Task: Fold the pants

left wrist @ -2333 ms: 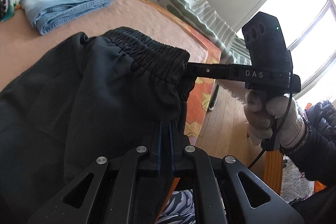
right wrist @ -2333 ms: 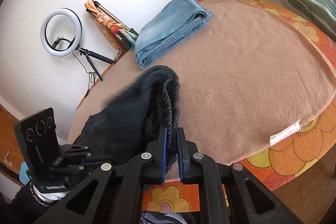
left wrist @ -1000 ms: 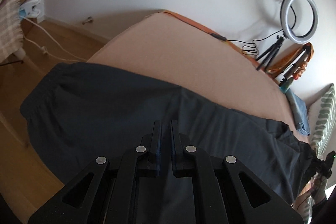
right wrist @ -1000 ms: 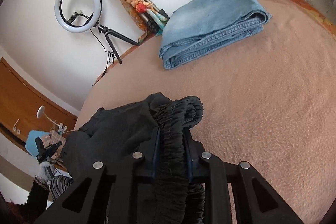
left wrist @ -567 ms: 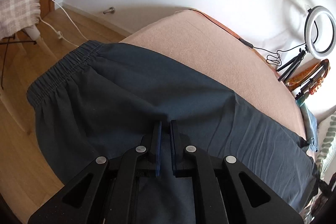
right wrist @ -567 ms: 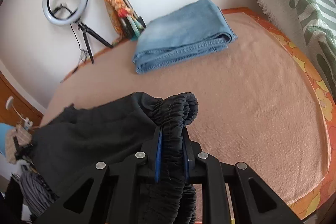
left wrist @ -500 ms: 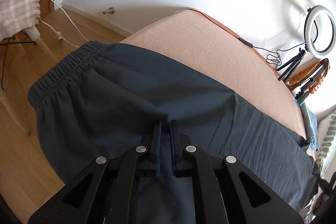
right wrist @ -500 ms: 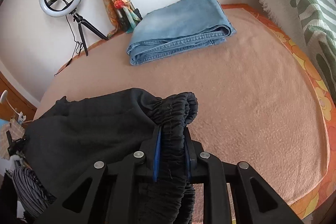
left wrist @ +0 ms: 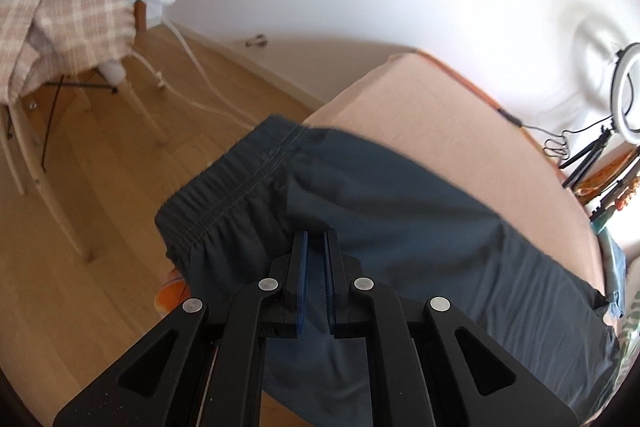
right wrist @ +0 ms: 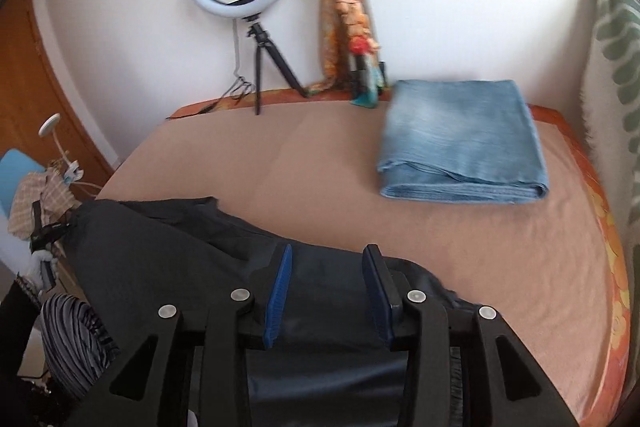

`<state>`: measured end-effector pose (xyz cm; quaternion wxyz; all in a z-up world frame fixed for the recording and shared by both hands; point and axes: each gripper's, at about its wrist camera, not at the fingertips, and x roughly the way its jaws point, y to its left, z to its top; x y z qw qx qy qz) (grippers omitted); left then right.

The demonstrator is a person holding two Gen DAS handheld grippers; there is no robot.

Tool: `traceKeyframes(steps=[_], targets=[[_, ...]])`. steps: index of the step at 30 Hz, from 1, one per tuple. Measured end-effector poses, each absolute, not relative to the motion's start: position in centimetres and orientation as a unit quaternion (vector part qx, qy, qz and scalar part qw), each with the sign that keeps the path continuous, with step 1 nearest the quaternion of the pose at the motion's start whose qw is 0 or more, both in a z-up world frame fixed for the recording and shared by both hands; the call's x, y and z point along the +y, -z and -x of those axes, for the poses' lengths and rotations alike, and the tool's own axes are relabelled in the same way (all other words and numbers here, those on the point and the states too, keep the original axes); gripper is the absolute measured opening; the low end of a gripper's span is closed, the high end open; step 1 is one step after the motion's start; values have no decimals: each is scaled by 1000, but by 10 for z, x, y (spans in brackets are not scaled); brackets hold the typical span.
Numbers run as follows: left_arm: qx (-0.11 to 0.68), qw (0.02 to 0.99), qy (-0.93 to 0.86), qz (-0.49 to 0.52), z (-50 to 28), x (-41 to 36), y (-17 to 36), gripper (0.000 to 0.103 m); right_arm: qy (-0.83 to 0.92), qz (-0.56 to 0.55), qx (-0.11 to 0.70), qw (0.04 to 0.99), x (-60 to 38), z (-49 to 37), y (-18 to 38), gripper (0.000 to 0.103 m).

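Released: right gripper (right wrist: 327, 291) jaws have just been opening off the black pants (left wrist: 420, 227), now spread on the bed (right wrist: 320, 163); left gripper (left wrist: 314, 283) stays clamped on fabric. Next, likely regrasp for folding.

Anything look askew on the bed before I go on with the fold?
The dark pants hang off the bed's edge: the elastic hem end juts past the corner over the floor, with the left gripper pinching the fabric. The right gripper has just been opening, pads clear. The folded jeans lie neat.
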<state>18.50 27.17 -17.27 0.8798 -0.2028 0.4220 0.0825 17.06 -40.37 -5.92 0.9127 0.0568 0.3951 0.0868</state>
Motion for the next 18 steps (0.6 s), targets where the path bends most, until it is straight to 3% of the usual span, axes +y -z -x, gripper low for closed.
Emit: traceKeyframes(steps=[10, 18], targets=[[413, 885, -75, 203, -182, 270, 179, 6, -216, 26, 444, 869, -282, -266, 102, 40], [398, 890, -69, 213, -179, 273, 183, 6, -217, 100, 481, 844, -238, -299, 136, 39]])
